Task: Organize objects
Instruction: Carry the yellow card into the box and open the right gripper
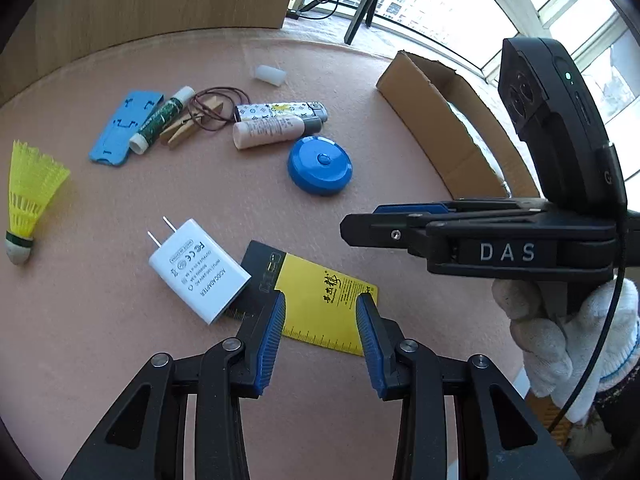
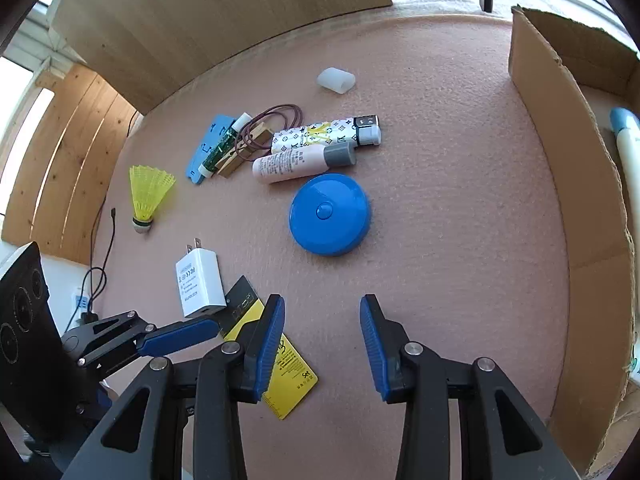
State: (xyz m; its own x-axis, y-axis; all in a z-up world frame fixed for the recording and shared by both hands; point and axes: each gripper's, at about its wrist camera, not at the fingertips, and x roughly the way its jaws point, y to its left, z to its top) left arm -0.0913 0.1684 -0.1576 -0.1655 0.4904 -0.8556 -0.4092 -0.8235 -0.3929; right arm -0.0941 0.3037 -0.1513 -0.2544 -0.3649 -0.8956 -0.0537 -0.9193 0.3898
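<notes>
From the left wrist view, the left claw (image 1: 320, 308) hung spread over the pink counter (image 1: 100, 320) with nothing between its blue pads, its tips above a yellow-and-black card (image 1: 320, 300) lying flat. A white plug adapter (image 1: 198, 270) lay just beside the card, overlapping its dark corner. Farther off sat a round blue case (image 1: 320, 165), with a pale pink tube (image 1: 272, 130) and a patterned lighter (image 1: 280, 112) side by side behind it, then a wooden clothespin (image 1: 186, 126), a green-labelled stick (image 1: 162, 120) and a blue plastic holder (image 1: 122, 126) clustered together. A yellow shuttlecock (image 1: 28, 200) stood well apart at the left, and a small white cap (image 1: 270, 75) lay alone near the far edge. A cardboard box (image 1: 424, 112) stood at the right. The right claw (image 1: 360, 226), held by a white-gloved hand (image 1: 560, 332), reached in from the right, seen side-on. From the right wrist view, the right claw (image 2: 322, 316) also stood spread and empty over bare counter (image 2: 440, 200), the round blue case (image 2: 330, 214) ahead of it. The left claw (image 2: 180, 336) entered low at the left, over the card (image 2: 290, 376). The cardboard box (image 2: 560, 160) stood open at the right, holding a white and blue item (image 2: 626, 140).
</notes>
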